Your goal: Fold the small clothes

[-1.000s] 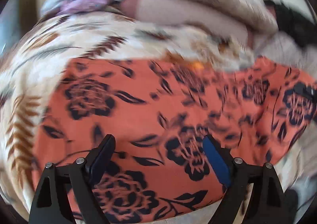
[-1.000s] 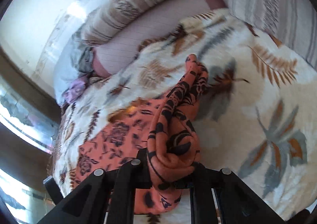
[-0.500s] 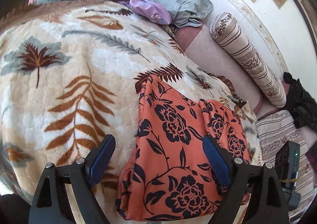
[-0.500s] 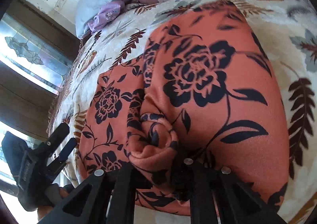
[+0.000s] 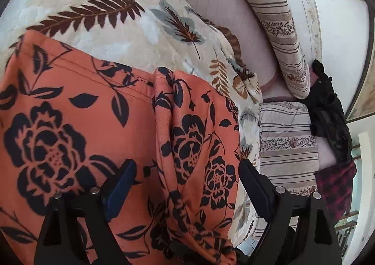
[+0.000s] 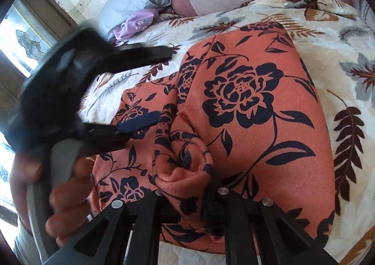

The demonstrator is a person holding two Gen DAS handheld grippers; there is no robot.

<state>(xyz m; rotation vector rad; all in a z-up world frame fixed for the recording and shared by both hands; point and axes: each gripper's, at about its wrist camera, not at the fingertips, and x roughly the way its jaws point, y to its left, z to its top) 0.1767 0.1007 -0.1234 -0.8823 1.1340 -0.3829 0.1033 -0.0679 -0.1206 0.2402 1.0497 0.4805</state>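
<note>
Two tools: your right tool (image 6: 185, 185) is clamped on a bunched fold of the orange floral garment (image 6: 253, 110) lying on the leaf-print blanket (image 6: 346, 58); your left tool (image 5: 187, 183) hovers above it, fingers apart.

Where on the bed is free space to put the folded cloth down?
Free: blanket right of the orange garment, and the strip between it and the purple cloth. Crowded: near side, where the right gripper pinches a bunched fold and the open left gripper hovers; bolster along the wall.
</note>
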